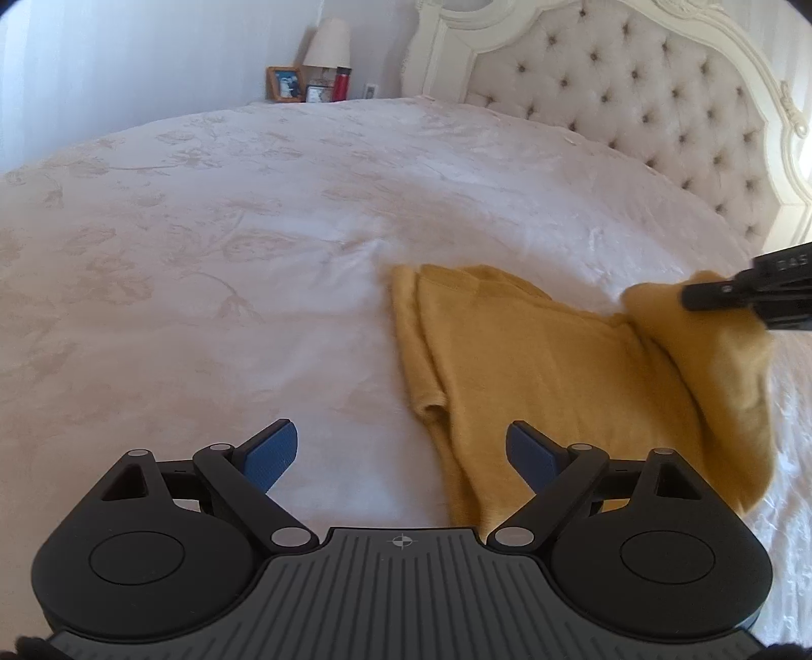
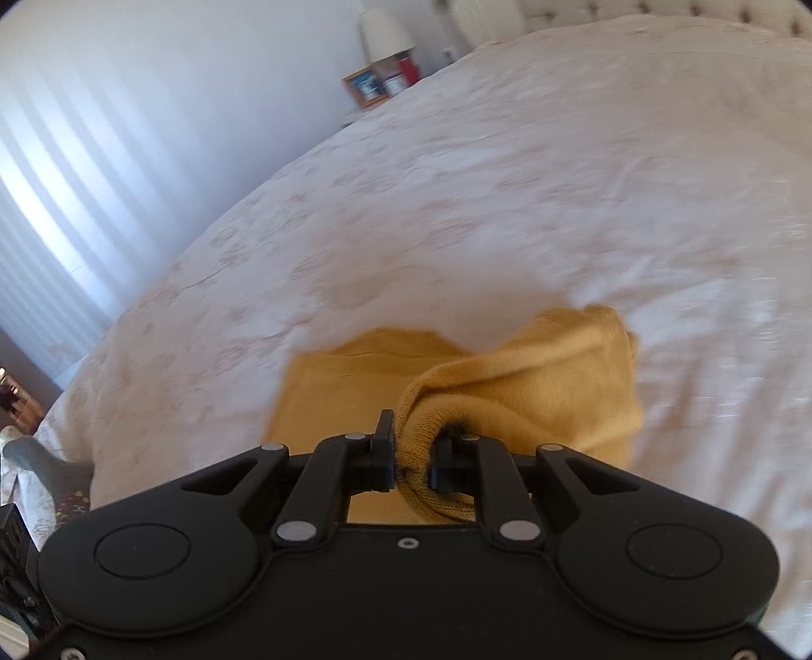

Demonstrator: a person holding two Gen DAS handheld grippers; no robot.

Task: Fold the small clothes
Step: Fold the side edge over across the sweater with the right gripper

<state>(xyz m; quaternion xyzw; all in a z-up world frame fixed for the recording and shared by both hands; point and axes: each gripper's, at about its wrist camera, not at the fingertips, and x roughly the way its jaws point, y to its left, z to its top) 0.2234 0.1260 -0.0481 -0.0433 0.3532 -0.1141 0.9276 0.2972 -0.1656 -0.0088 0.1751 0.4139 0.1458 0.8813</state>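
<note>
A mustard-yellow knit top [image 1: 533, 355] lies on the white bedspread [image 1: 228, 254], its left sleeve folded in. My left gripper [image 1: 401, 454] is open and empty, hovering above the top's near left edge with blue pads [image 1: 274, 452] wide apart. My right gripper [image 2: 412, 459] is shut on a bunched part of the yellow top [image 2: 548, 375] and lifts it above the flat part [image 2: 355, 375]. In the left wrist view the right gripper [image 1: 695, 297] comes in from the right with the cloth hanging from it.
A tufted cream headboard [image 1: 634, 86] stands at the back right. A nightstand at the back left holds a lamp [image 1: 327, 45], a framed photo [image 1: 284, 84] and a red bottle [image 1: 342, 84]. The bed edge falls off at the left in the right wrist view [image 2: 76, 406].
</note>
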